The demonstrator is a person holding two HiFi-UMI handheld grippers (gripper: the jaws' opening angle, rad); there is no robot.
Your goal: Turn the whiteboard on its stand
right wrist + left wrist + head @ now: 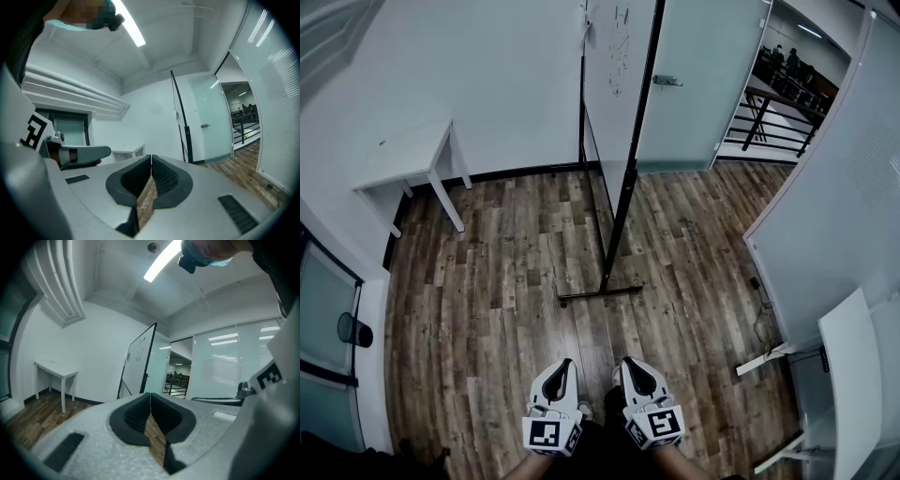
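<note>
The whiteboard (pixel 617 56) stands on its black stand (pixel 623 187), seen nearly edge-on, a few steps ahead on the wood floor; its foot bar (pixel 600 295) lies crosswise. My left gripper (pixel 568 364) and right gripper (pixel 627 362) are side by side low in the head view, short of the foot bar and touching nothing. Both are shut with nothing between the jaws. In the left gripper view the whiteboard (pixel 139 363) stands ahead beyond my left gripper (pixel 150 394). In the right gripper view its thin edge (pixel 180 122) rises beyond my right gripper (pixel 151 157).
A small white table (pixel 408 155) stands against the wall at left. A frosted glass door (pixel 698 75) is behind the board, with a railing (pixel 769 122) beyond. A white partition (pixel 834 206) and another white table (pixel 853 375) line the right side.
</note>
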